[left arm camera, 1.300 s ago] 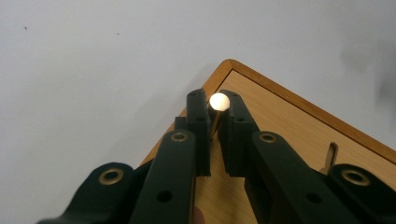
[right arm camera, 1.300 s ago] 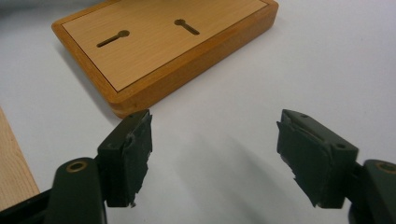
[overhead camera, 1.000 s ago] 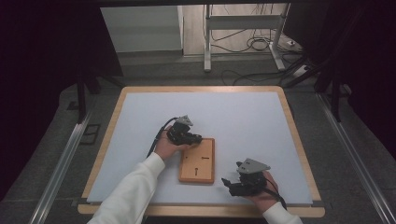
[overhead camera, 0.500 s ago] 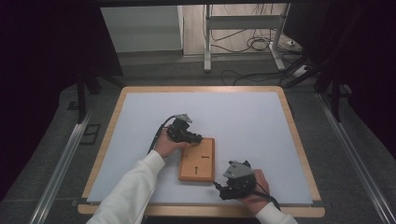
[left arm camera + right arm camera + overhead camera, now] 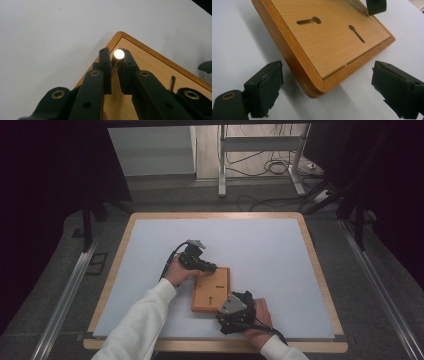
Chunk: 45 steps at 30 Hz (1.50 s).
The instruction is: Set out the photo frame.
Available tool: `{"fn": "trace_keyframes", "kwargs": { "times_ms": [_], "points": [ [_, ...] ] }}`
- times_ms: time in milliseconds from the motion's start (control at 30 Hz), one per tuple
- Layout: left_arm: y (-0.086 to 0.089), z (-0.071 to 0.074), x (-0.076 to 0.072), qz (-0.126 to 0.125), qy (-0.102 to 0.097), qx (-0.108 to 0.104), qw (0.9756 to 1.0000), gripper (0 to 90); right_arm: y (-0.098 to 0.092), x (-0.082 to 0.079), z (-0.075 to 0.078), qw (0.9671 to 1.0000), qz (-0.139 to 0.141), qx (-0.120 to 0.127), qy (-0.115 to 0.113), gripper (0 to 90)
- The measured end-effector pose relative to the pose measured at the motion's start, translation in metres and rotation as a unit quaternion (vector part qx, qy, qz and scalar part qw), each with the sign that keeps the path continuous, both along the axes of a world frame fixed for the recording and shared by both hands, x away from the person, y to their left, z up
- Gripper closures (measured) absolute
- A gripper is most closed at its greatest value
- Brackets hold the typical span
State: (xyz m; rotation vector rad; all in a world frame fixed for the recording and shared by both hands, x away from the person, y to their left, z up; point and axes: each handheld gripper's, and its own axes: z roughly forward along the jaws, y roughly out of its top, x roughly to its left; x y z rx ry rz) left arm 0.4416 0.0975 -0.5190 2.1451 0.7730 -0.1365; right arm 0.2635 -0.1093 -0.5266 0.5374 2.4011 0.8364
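While the wooden board (image 5: 212, 290) lies flat on the white table (image 5: 260, 250), my left gripper (image 5: 114, 65) is clamped on what appears to be a brass pin (image 5: 118, 54) at its far corner. My right gripper (image 5: 327, 87) has just been opening; its jaws stand wide, straddling the board's near corner without contact.

Black hand-held grippers, white sleeves

Each gripper, left (image 5: 209, 267) and right (image 5: 226, 319), is matte black with blocky jaws and brass-ringed screw holes along the arms; a grey three-cornered plate tops each, and a black cable trails back. The person's long sleeves (image 5: 142, 320) are white, reaching to the wrists.
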Motion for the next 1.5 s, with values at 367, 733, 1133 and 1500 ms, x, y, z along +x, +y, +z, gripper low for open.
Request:
{"fn": "trace_keyframes", "kwargs": {
  "times_ms": [367, 733, 1133, 1500],
  "points": [
    [-0.001, 0.001, 0.000, 0.007, -0.009, 0.008, 0.9999, 83.5, 0.010, -0.002, 0.000, 0.9967, 0.006, -0.027, -0.076, 15.2],
    [-0.005, 0.003, -0.002, 0.021, -0.028, 0.020, 0.9992, 83.1, 0.013, 0.002, 0.020, 0.9961, 0.035, -0.016, -0.079, 32.2],
    [-0.005, 0.003, -0.004, 0.023, -0.037, 0.009, 0.9990, 69.9, 0.011, 0.006, 0.028, 0.9960, 0.043, -0.009, -0.079, 38.0],
    [0.027, 0.014, -0.022, 0.086, -0.082, -0.004, 0.9930, 35.8, 0.008, 0.007, 0.029, 0.9959, 0.042, -0.009, -0.079, 39.2]
  ]
}}
